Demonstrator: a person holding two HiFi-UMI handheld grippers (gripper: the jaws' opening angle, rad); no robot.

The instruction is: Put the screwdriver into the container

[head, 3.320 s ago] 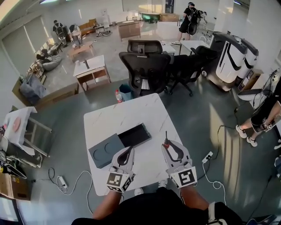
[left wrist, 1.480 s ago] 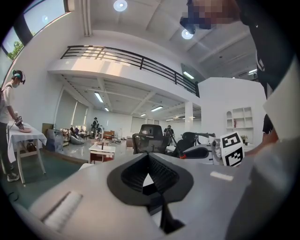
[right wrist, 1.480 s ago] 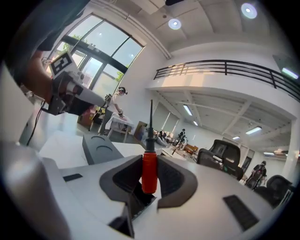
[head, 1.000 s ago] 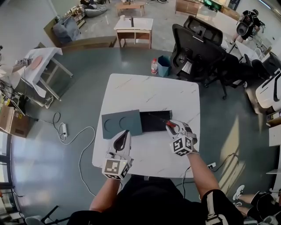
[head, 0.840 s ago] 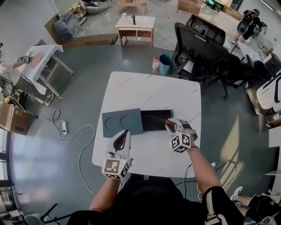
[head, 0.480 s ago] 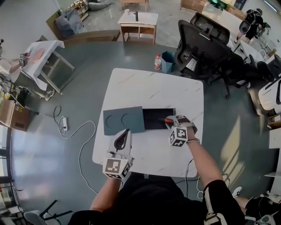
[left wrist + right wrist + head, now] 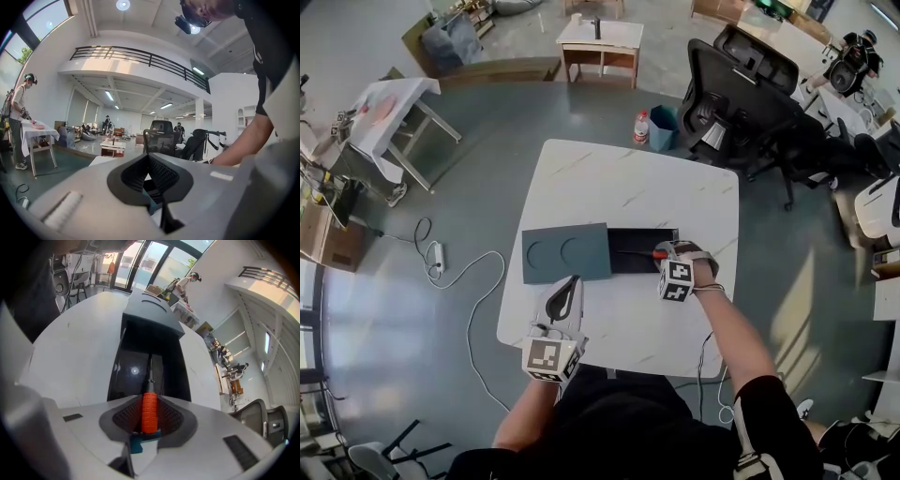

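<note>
Right tongs (image 7: 664, 251), clamped on the screwdriver (image 7: 149, 411), have swung over the container (image 7: 628, 265); left tongs (image 7: 566, 286) sit together, empty.

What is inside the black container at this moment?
The shaft of the screwdriver reaches over the open part of the container, handle clamped in the right tool. The glossy bottom is otherwise bare. Anything beneath the grey lid is hidden.

White marble table (image 7: 628, 187), black office chair (image 7: 741, 80) beyond it, bottle (image 7: 641, 127) just beside teal bin (image 7: 664, 127)
</note>
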